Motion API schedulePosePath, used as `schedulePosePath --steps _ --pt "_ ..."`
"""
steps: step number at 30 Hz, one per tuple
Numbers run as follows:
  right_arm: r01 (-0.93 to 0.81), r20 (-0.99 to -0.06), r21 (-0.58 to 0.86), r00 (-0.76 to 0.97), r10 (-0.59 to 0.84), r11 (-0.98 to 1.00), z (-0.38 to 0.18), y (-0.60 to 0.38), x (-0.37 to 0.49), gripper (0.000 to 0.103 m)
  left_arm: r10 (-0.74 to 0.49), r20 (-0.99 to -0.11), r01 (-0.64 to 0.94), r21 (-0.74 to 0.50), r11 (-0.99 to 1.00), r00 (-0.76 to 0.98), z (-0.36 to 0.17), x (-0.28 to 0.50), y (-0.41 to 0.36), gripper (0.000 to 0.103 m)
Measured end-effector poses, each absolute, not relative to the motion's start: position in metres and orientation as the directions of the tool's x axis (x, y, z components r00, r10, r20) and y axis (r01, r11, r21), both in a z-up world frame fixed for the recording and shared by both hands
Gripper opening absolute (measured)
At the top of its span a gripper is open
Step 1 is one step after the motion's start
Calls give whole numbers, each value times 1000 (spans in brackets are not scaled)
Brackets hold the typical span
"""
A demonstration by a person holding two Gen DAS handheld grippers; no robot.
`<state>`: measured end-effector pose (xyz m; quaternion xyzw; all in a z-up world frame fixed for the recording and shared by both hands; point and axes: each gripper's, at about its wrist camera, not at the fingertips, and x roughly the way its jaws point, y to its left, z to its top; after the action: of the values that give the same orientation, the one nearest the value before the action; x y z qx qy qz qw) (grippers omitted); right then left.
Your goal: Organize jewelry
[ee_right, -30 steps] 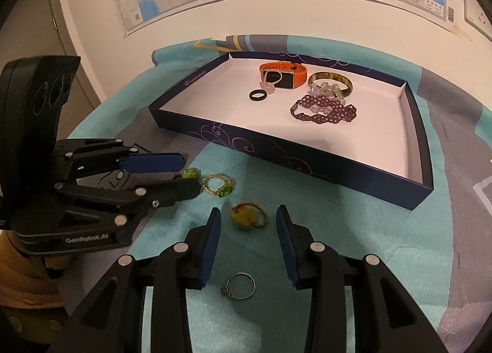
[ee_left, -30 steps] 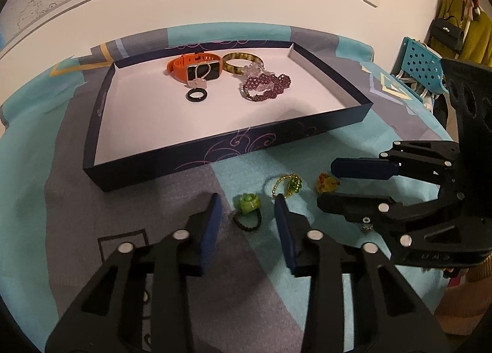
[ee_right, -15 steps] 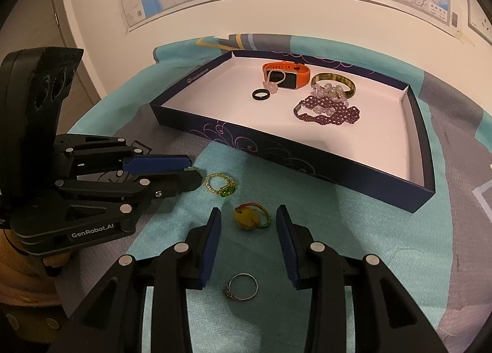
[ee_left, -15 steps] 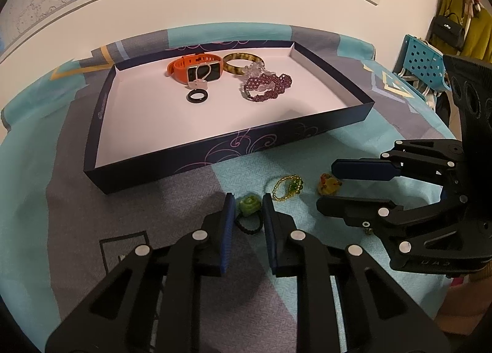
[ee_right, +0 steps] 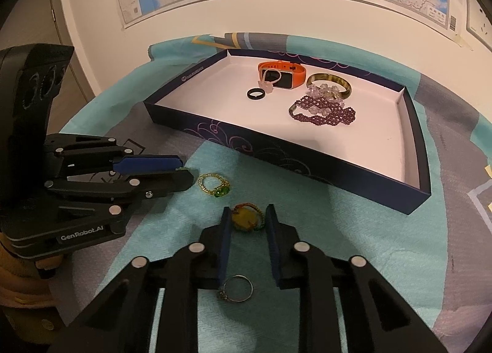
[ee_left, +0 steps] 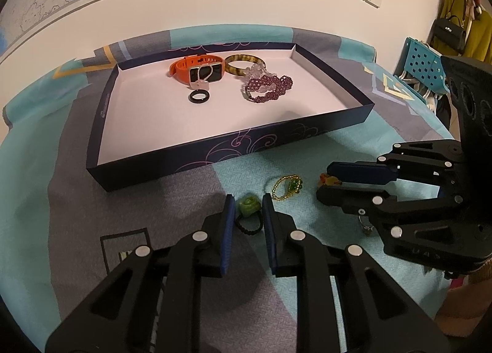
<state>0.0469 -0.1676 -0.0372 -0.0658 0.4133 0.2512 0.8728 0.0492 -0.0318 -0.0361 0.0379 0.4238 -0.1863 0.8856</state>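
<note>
Gripping green ring (ee_left: 247, 206), left tool (ee_left: 247, 211); right tool (ee_right: 247, 220) closing around yellow ring (ee_right: 246, 220).

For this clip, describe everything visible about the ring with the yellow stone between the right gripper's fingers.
The ring with the yellow stone has a rounded, amber-yellow, glossy top on a thin band of small red and green beads. It lies flat on the teal patterned cloth, outside the dark blue tray. The right gripper has just been closing on it, and its blue-padded fingers now press both its sides.
</note>
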Motion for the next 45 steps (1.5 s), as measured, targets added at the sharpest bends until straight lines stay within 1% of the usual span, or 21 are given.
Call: schedulePosePath --steps 5,16,18,30,45 --pt "-490 -753 92 535 382 867 -37 -168 47 16 -299 -764 358 -96 929 572 -36 49 -31 18" --pt "-482 -742 107 543 393 869 -34 -173 46 16 -301 -761 359 -95 928 574 -36 47 -30 18" --pt "-481 -740 112 544 396 870 -34 -174 45 16 -303 -760 361 -97 928 575 -35 47 -30 15" --pt "-479 -731 115 553 401 870 -30 -177 40 16 -307 -757 360 -101 927 578 -33 45 -29 15" --pt "-470 -710 127 572 411 874 -20 -186 38 16 -332 -731 365 -121 923 596 -24 34 -22 15"
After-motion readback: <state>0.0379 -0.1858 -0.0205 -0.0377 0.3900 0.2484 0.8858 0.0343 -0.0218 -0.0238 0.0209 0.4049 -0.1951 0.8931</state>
